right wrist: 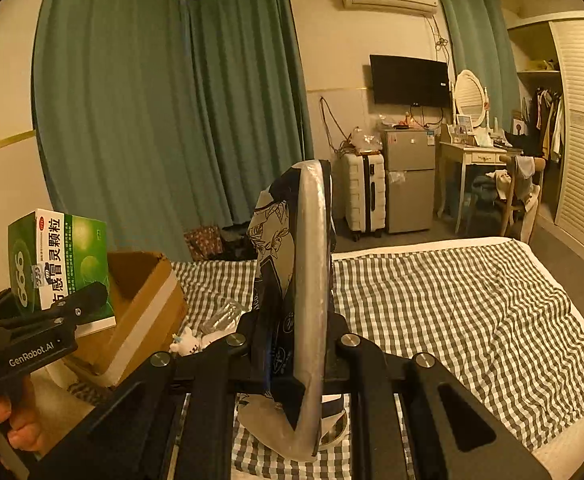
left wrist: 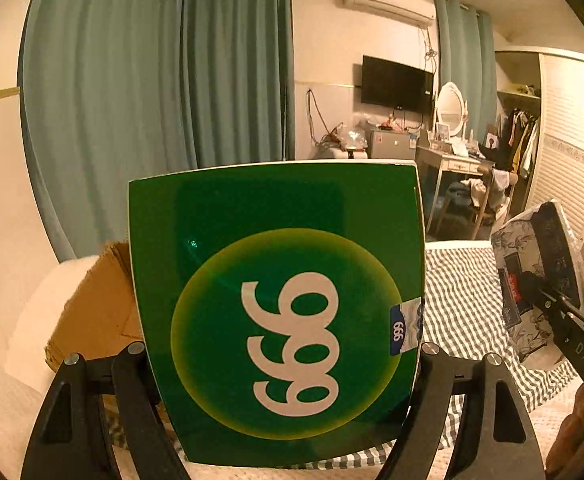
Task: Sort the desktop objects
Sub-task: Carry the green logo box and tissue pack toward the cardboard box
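Holding the green medicine box point(left wrist: 276, 312) clamped upright in our left gripper point(left wrist: 280, 360), above the cardboard box point(right wrist: 144, 304). Right gripper point(right wrist: 292, 344) is squeezed on a flat floral-print packet point(right wrist: 292, 280), held edge-up over the checkered bedspread point(right wrist: 452, 300), w/ a small plush toy point(right wrist: 190, 344) lying btwn.

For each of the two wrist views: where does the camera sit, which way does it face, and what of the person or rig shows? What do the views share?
Left wrist: sits behind the left tongs, facing across the checkered bed toward the TV wall; the green box they clamp fills the middle; the right tongs show at right.
Right wrist: sits behind the right tongs, facing the same way, clamped on a patterned packet; the left tongs and the person's fingers show at left.
Shared: box, packet, cardboard box, bed, TV.
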Demonstrator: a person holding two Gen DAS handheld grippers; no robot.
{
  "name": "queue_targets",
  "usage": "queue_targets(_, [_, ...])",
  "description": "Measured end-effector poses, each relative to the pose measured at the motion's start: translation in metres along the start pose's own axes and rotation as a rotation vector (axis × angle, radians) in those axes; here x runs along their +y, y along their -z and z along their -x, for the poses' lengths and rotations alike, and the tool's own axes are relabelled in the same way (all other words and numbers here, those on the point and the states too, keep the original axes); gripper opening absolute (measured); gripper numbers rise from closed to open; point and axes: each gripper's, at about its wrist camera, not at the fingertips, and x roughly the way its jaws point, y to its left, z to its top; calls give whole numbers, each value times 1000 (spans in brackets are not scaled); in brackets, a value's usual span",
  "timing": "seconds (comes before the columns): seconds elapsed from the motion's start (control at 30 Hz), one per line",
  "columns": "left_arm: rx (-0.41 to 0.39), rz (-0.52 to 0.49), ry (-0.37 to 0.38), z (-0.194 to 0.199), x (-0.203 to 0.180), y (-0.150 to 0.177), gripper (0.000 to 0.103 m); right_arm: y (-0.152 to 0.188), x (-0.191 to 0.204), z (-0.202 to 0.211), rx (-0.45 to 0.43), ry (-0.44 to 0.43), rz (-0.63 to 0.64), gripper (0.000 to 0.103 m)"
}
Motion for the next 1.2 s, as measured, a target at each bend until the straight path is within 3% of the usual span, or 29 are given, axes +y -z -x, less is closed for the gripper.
queue_targets(0.53, [-62,4,1,30,61,-26,82,-24,25,3,-24,-38,-59,14])
queue_targets(0.87, [-92,1,-44,40,105,-35,82,-39,90,-4,-37,-120,-18,14])
queue_targets(1.2, [-67,28,-54,36,151,-34,82,-39,152,-31,-9,-194,9,14])
